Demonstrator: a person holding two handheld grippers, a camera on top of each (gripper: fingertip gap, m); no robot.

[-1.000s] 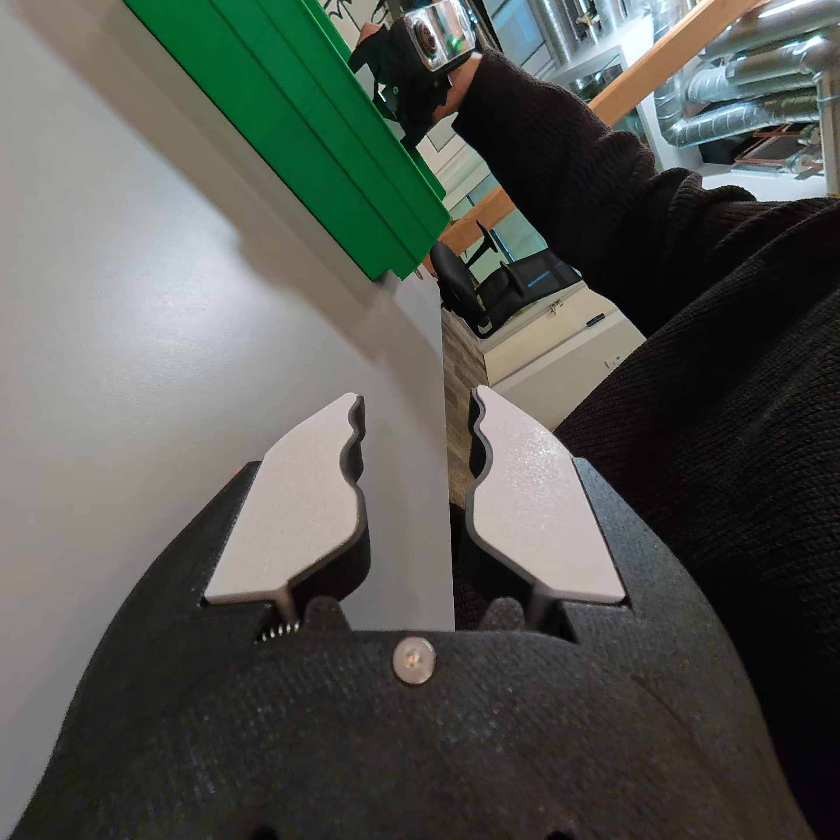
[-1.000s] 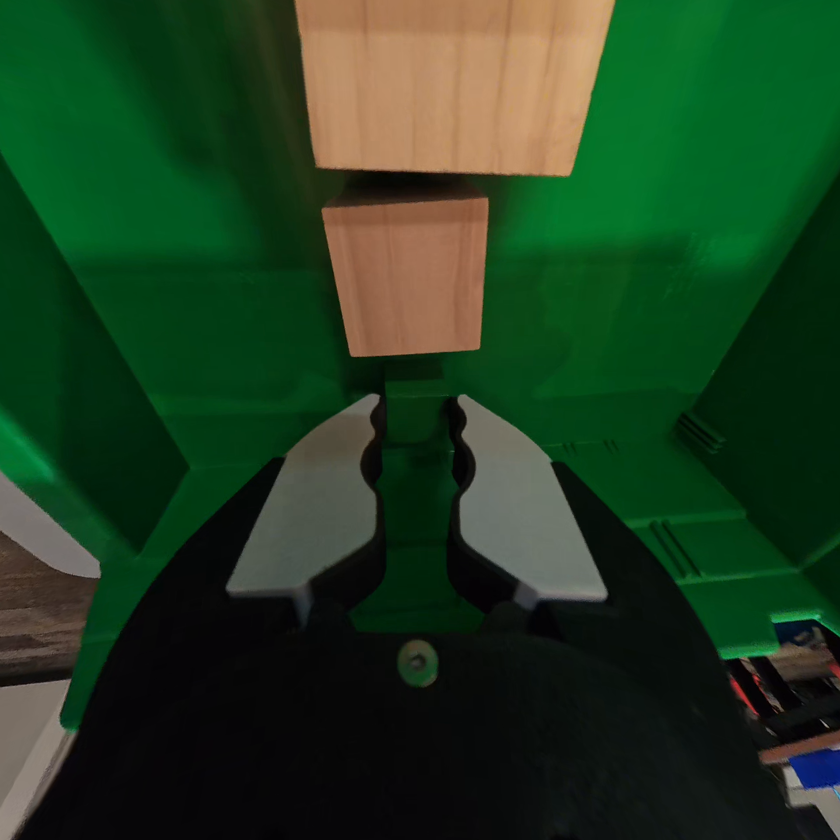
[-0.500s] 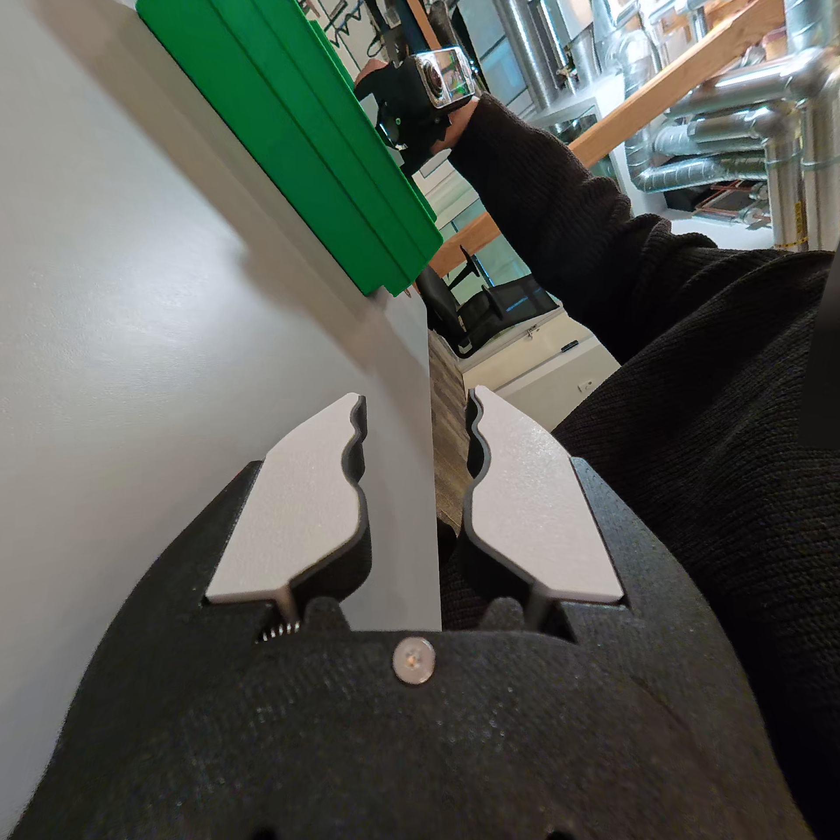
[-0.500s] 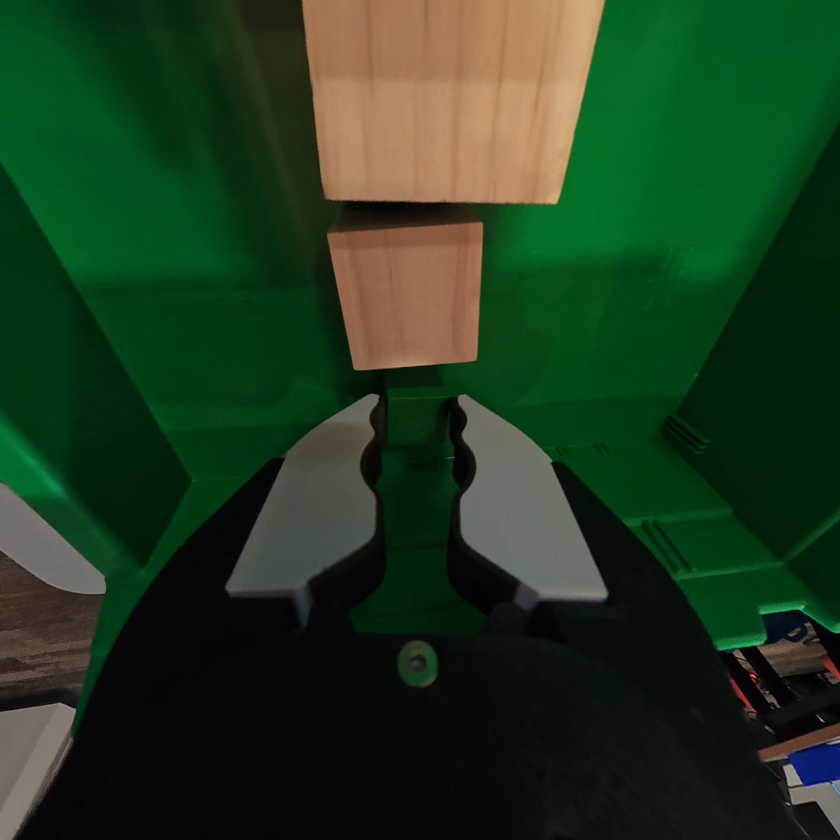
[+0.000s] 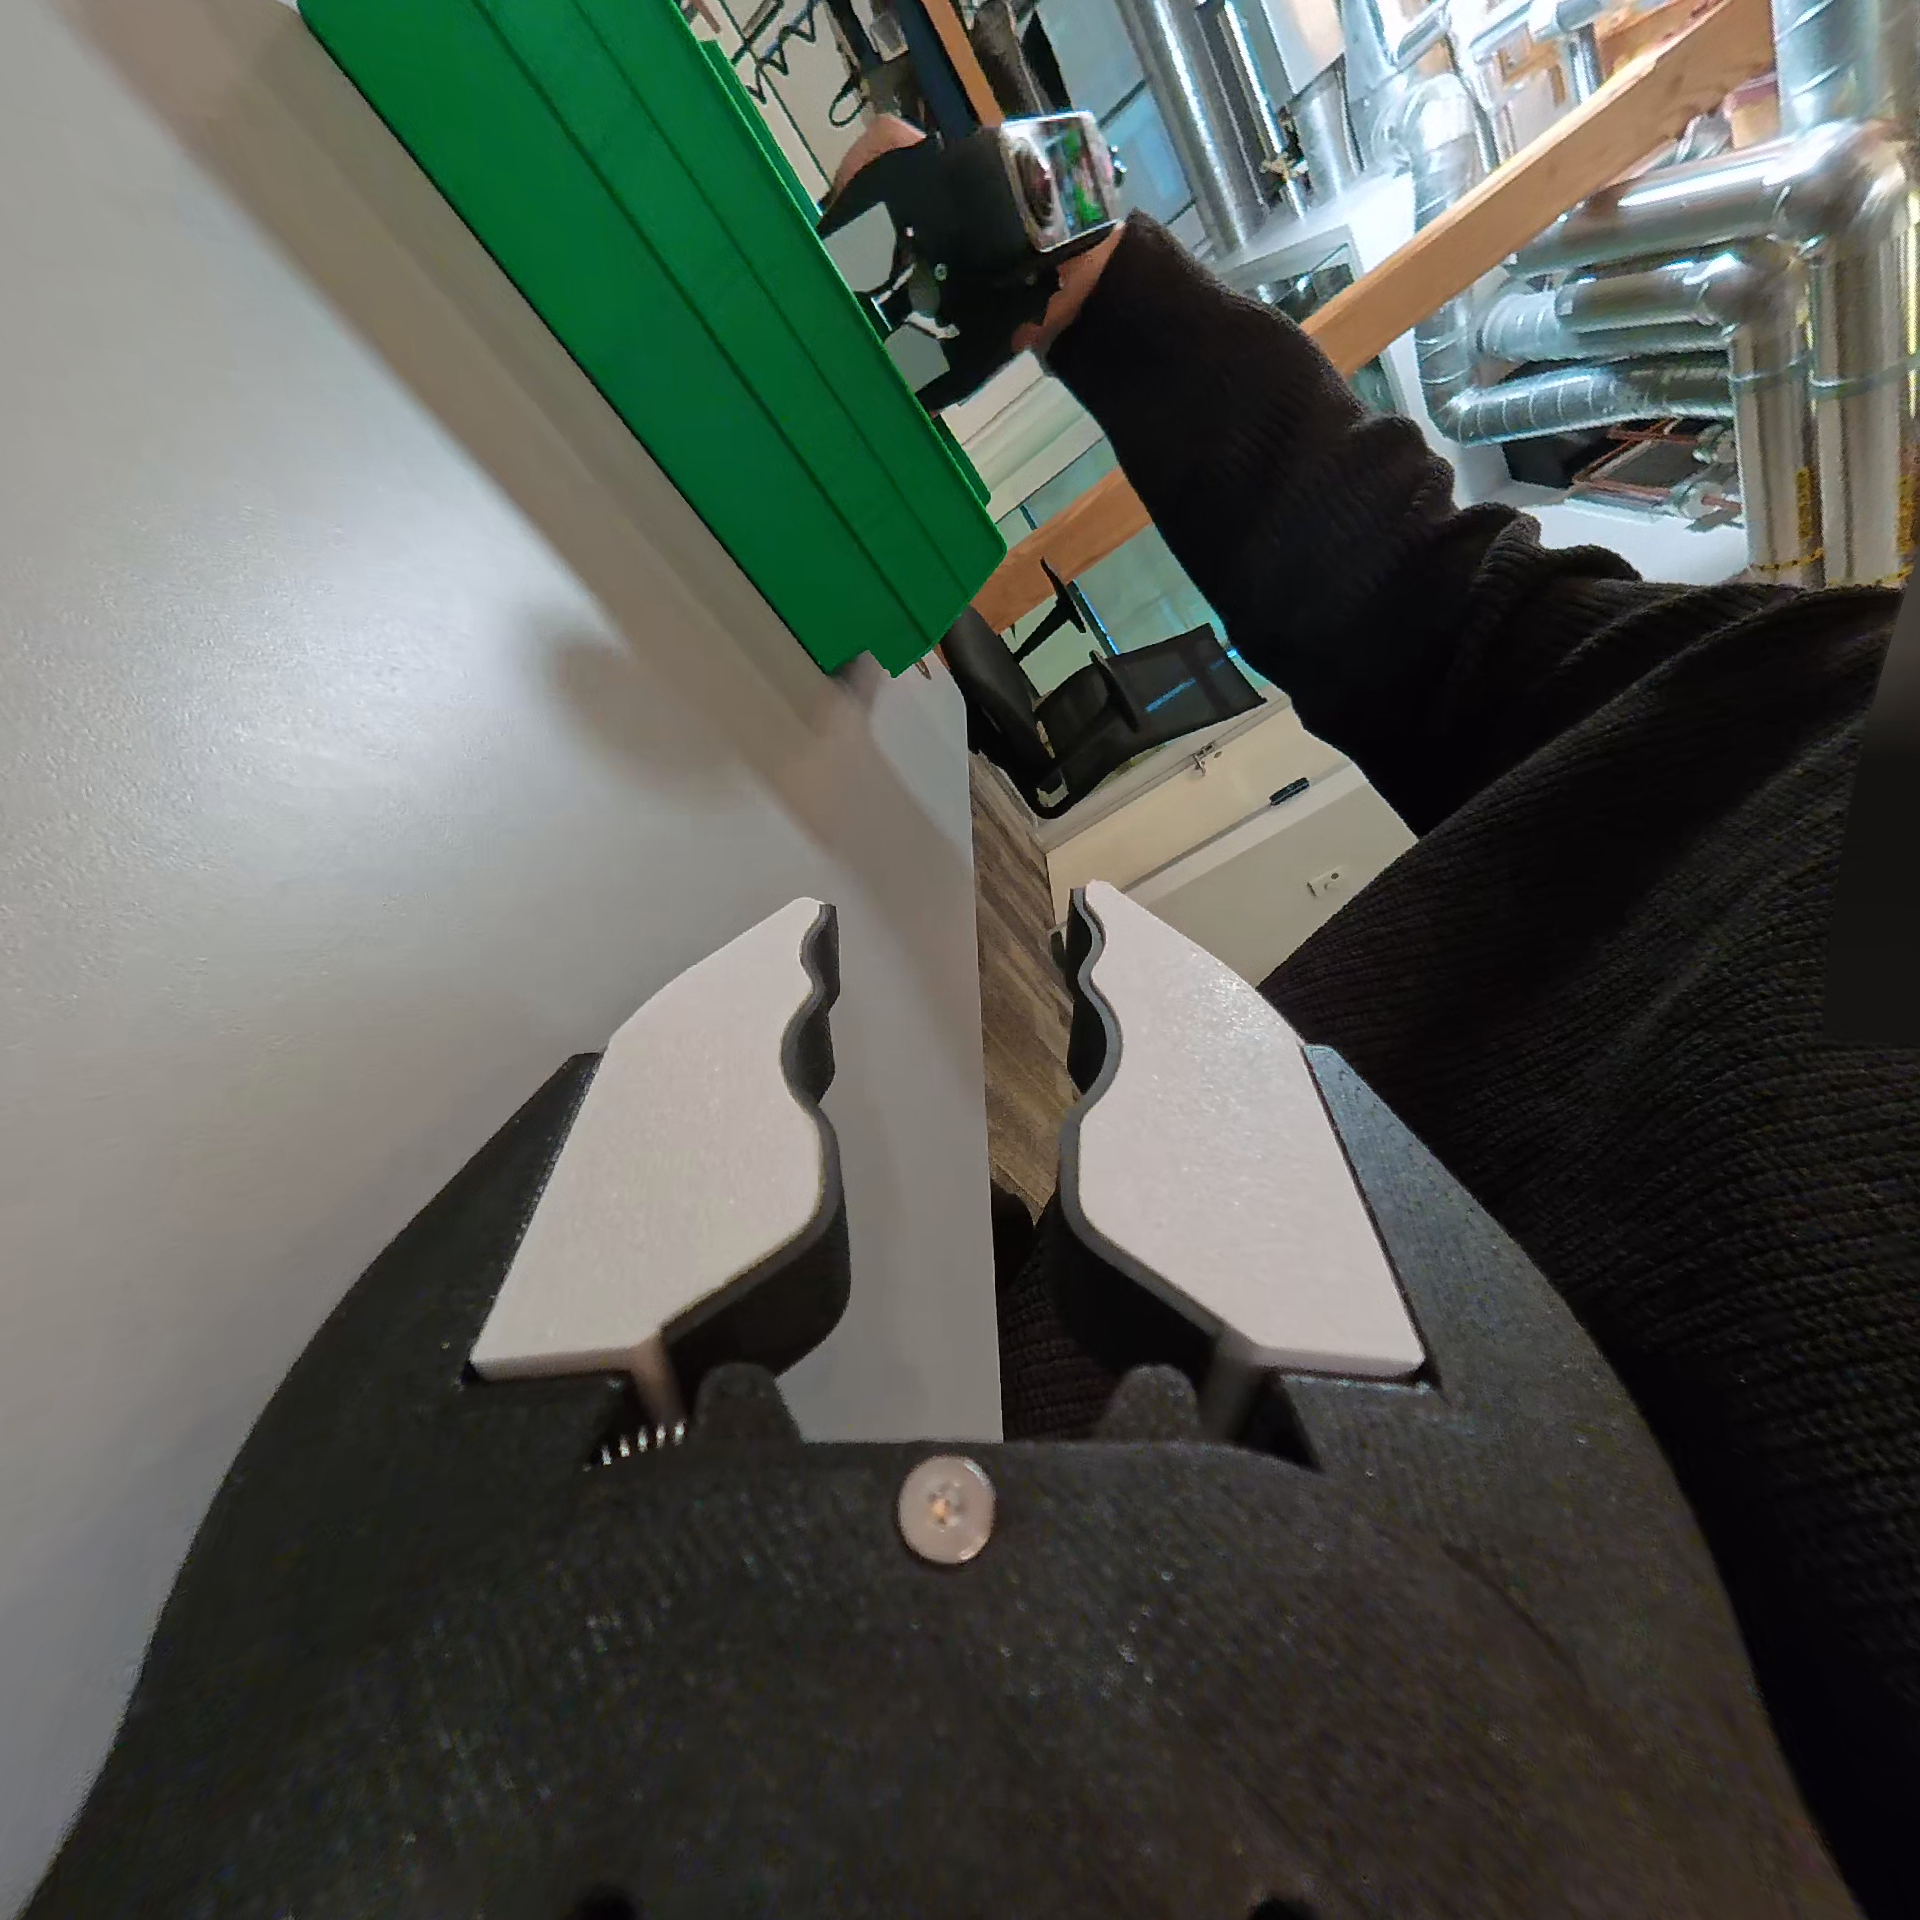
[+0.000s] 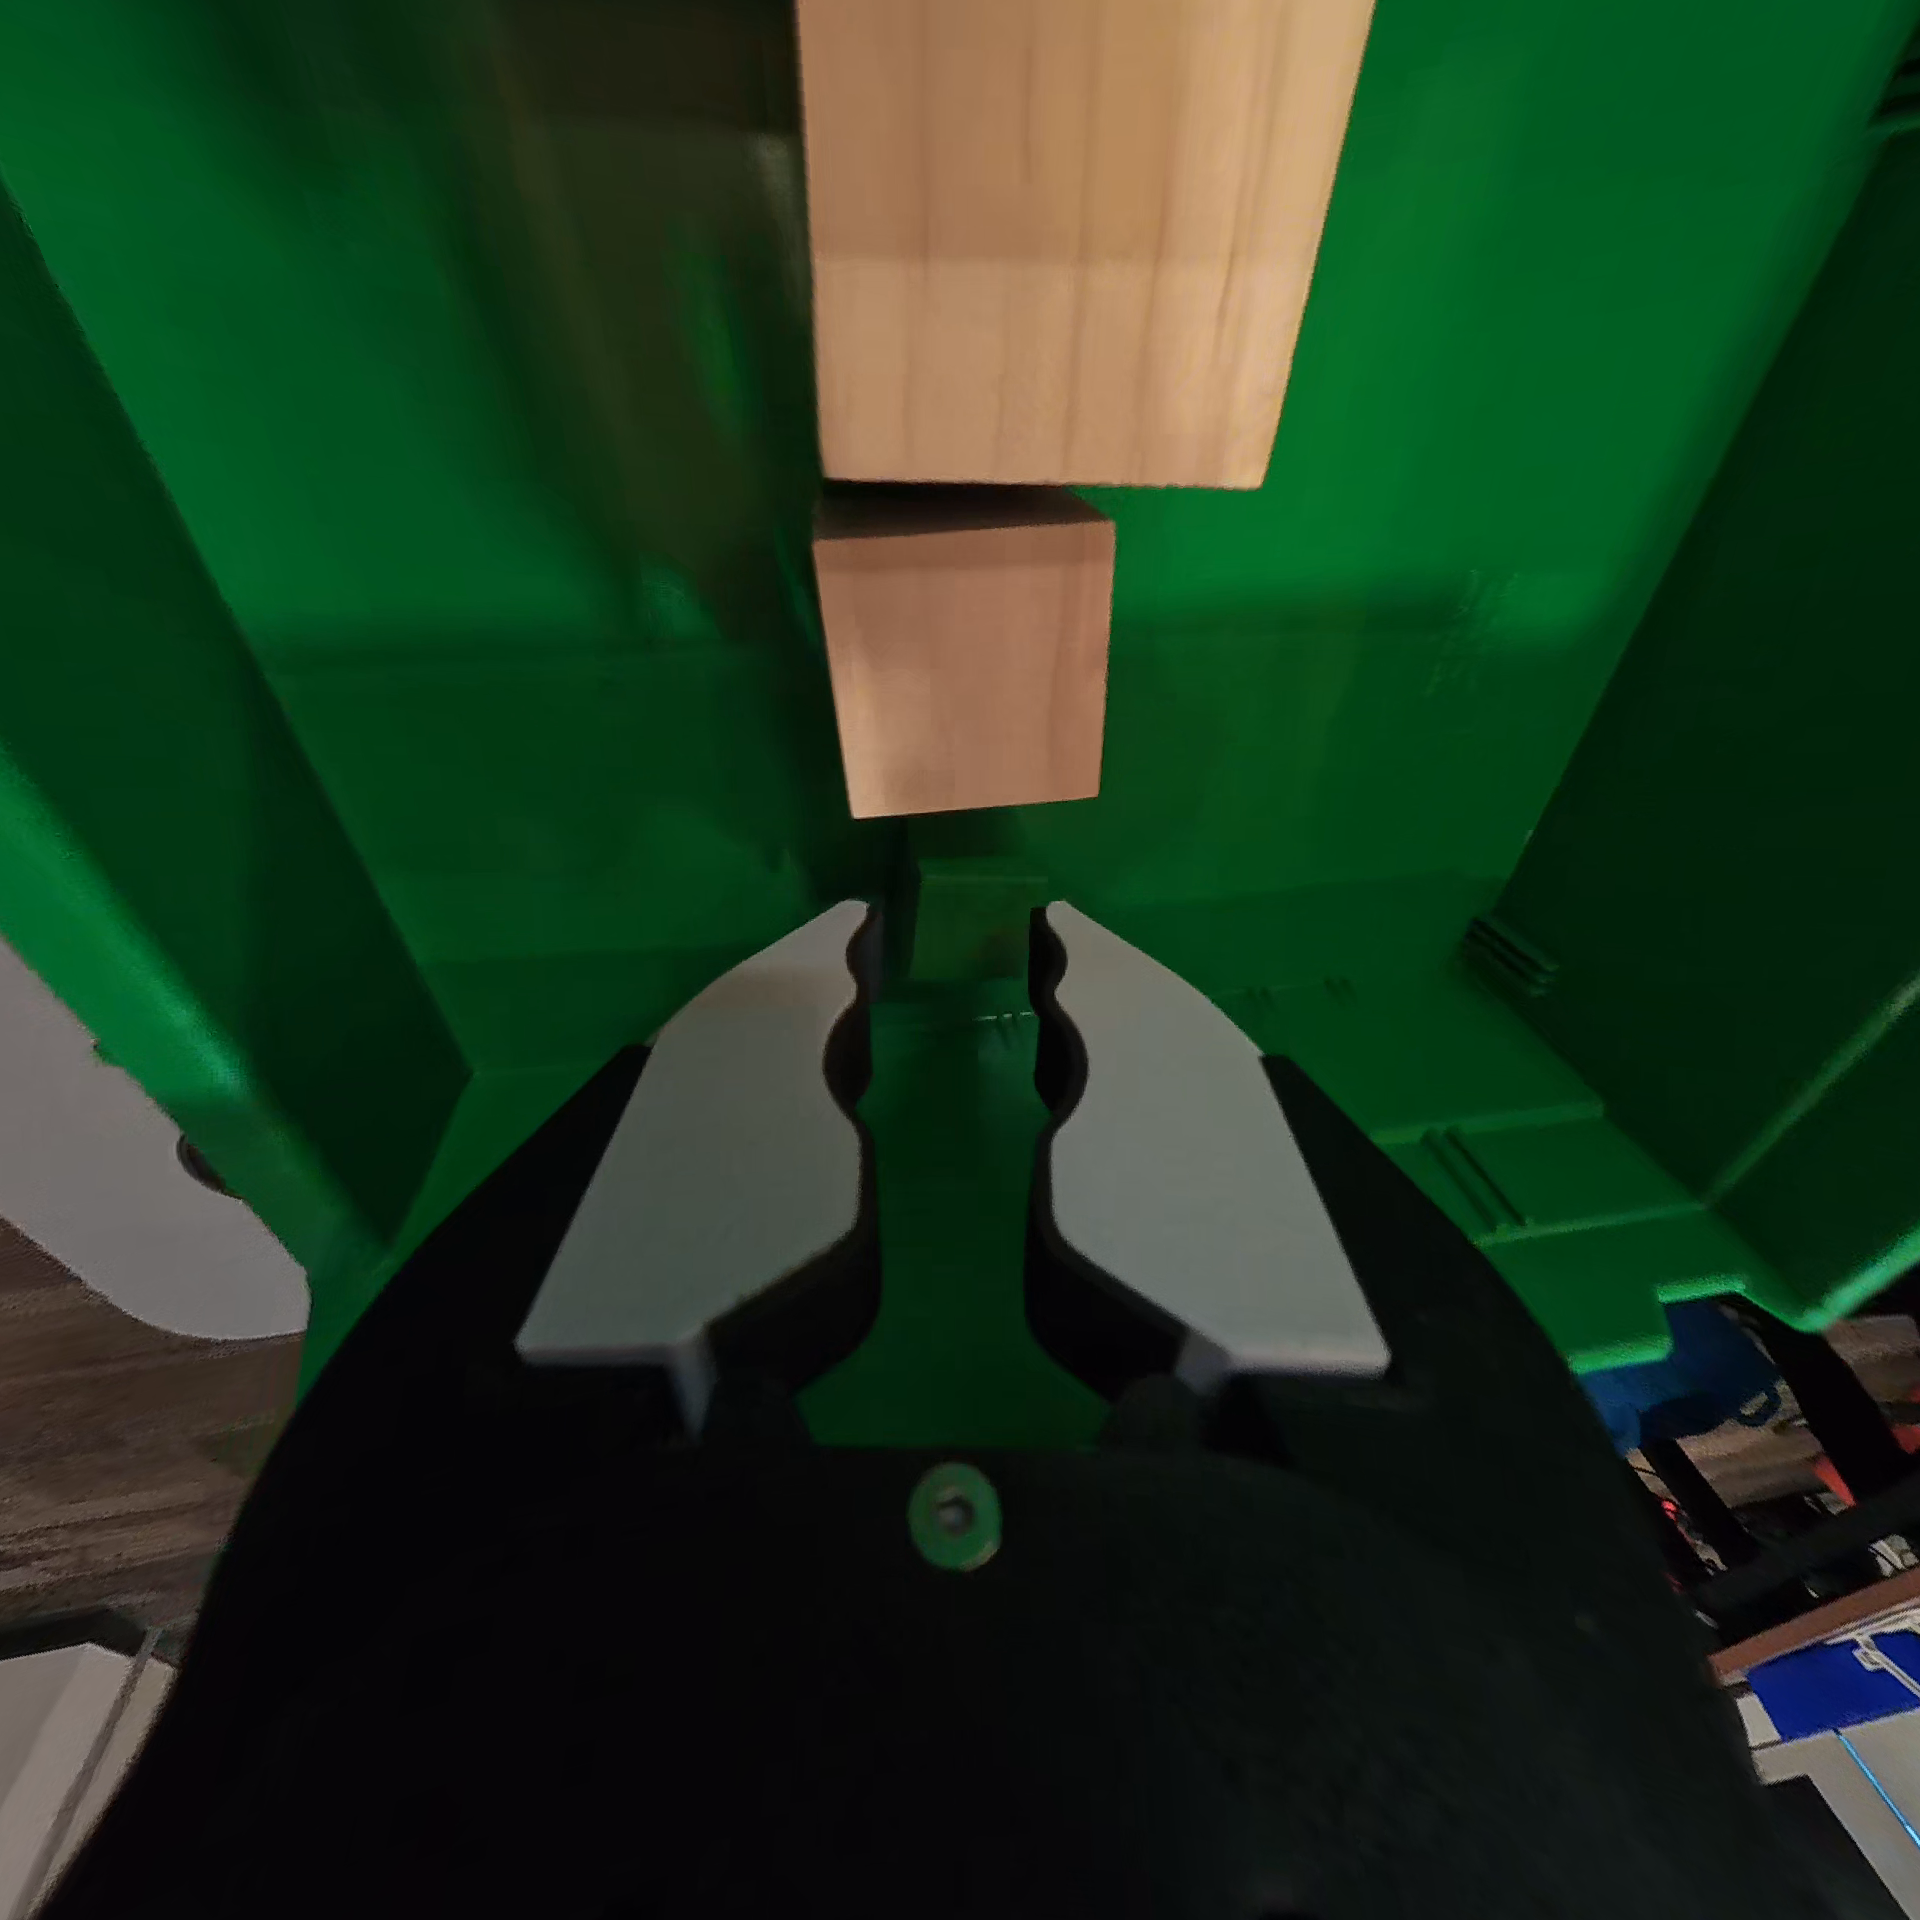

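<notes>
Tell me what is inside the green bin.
Two wooden blocks lie in the green bin: a small wooden cube and a larger wooden block beyond it, cut off by the frame. The right hand-held gripper hides the near floor.

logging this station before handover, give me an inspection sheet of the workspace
surface: white table, bare where seen
job's things: green bin on the table near its edge; small wood block and big wood block inside, close together, contact unclear
clutter: nothing seen
grippers: left gripper open, empty, at the table edge; right gripper open, empty, in the bin just short of the small block
cables: nothing seen
surroundings: office chair, metal ducts, wooden beam, black sleeve
</notes>
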